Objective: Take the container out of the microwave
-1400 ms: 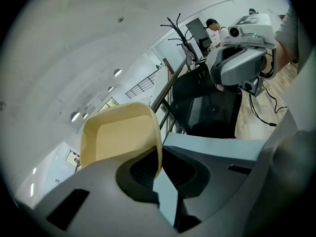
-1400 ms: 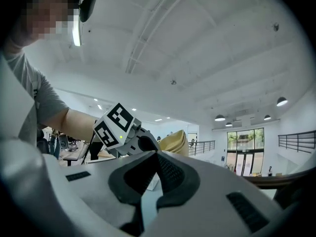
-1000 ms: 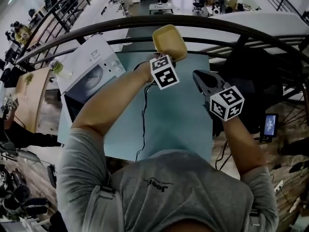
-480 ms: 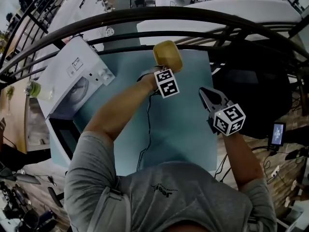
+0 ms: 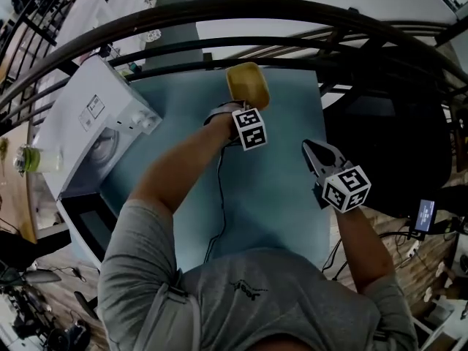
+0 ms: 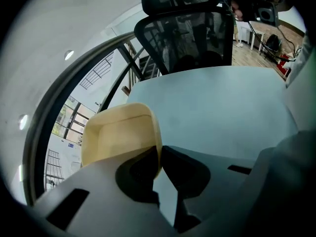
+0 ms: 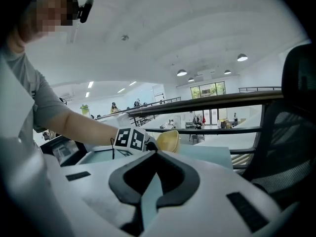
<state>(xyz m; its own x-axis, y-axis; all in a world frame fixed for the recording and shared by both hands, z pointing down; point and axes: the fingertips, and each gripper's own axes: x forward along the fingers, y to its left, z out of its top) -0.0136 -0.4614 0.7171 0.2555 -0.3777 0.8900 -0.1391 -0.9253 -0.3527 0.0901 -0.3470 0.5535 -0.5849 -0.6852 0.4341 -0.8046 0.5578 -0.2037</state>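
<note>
**Container out of the microwave, held over the far end of the surface**

The container (image 5: 247, 85) was no longer in the microwave (image 5: 95, 119). That white box stood at the far left corner of the surface (image 5: 278, 189), well apart from the container, and what its cavity held could not be read. A green cup (image 5: 33, 158) stood off to the left beyond it.

Near the middle, the left hand-held gripper (image 5: 245, 108) was clamped on the container's near wall, with one jaw inside the rim and one outside, as the left gripper view showed (image 6: 160, 154). The yellow container (image 6: 118, 132) ran straight out from those jaws toward the far edge of the surface, its open side up. Its pale inside looked empty. Whether its base touched the surface or hung just above could not be told.

To the right and nearer the person, the right hand-held gripper (image 5: 311, 147) had its jaws together on nothing and pointed toward the far edge. In its own view (image 7: 155, 154) the container (image 7: 168, 140) lay ahead and slightly left. The left arm was thus the one on the container, and setting it down probably needed only that grip to let go. A black chair (image 5: 395, 145) stood past the right edge.
</note>
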